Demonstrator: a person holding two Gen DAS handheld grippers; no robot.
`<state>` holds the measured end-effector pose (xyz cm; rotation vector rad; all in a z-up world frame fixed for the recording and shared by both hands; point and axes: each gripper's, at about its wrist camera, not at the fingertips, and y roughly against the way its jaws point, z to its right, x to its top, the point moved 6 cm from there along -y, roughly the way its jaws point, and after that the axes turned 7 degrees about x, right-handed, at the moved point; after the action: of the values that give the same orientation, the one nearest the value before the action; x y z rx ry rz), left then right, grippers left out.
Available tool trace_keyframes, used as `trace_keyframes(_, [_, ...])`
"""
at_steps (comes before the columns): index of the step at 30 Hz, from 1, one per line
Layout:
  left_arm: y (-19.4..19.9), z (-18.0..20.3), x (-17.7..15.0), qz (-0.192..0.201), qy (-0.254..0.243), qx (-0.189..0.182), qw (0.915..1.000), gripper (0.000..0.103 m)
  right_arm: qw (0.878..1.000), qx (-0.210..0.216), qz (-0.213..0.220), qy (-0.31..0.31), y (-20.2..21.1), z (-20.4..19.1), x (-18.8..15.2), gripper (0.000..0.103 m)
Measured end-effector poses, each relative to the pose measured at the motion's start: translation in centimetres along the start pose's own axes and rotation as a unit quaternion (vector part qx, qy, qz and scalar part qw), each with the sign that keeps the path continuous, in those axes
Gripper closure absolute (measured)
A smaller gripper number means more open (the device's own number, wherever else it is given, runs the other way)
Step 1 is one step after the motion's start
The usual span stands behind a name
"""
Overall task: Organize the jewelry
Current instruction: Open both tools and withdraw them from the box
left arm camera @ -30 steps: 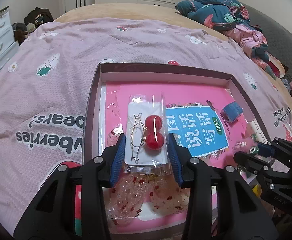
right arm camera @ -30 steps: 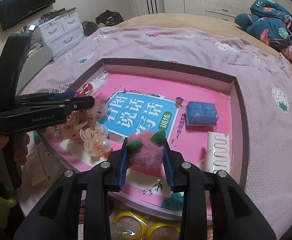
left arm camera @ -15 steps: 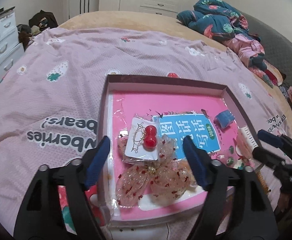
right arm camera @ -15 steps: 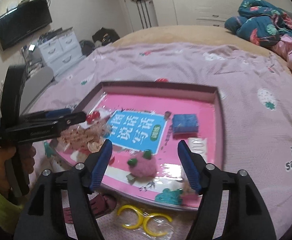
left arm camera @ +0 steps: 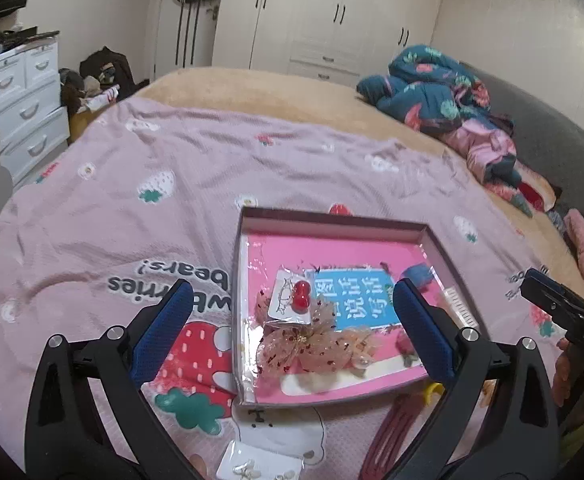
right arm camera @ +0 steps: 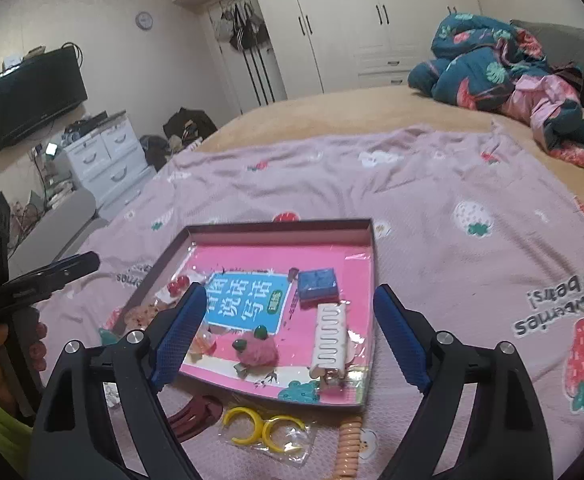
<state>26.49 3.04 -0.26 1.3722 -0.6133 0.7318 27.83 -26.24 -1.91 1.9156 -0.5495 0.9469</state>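
Observation:
A shallow tray (left arm camera: 334, 215) (right arm camera: 372, 264) with a pink lining lies on the bed. In it are a packet of red ball earrings (left arm camera: 297, 295) (right arm camera: 177, 285), a sheer spangled bow (left arm camera: 317, 346), a pink fuzzy clip (right arm camera: 257, 349), a white comb clip (right arm camera: 329, 336) and a blue square piece (right arm camera: 317, 283). My left gripper (left arm camera: 290, 330) is open and empty, above the tray's near left. My right gripper (right arm camera: 290, 334) is open and empty, above the tray's near edge.
In front of the tray on the pink strawberry blanket (left arm camera: 132, 216) lie yellow hoops in a packet (right arm camera: 266, 428), a dark red hair clip (right arm camera: 192, 414) (left arm camera: 392, 432), a peach coil tie (right arm camera: 348, 450) and a small white packet (left arm camera: 264, 462). Bedding is piled at the far right (right arm camera: 504, 68).
Both grippers opened, letting go of the earring packet and the pink fuzzy clip in the tray, then pulled back and rose away from it.

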Motion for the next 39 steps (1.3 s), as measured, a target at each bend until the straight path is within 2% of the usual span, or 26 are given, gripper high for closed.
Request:
trace_keyframes(9, [4.9,-0.8,0.4,0.046,0.019,-0.007,0.9987,0.01,0.999,-0.004,0.036,0.01,4.6,-1.3,0.7,0.018])
trace_keyframes(16, [8.2,-0.5,0.0,0.077,0.011,0.002,0.997,0.01,0.999,-0.002,0.049,0.02,6.6,-2.4,0.6,0.017])
trace_keyframes(30, [10.9,0.7,-2.3,0.077,-0.013,0.006,0.9969,0.01,0.998,0.003,0.061,0.035,9.8,-4.3,-0.1,0.016])
trace_keyframes(39, [11.5,1.3,-4.5,0.062,-0.032,0.01,0.9975,0.01,0.997,0.008,0.064,0.046,11.4,-5.3,-0.8,0.015])
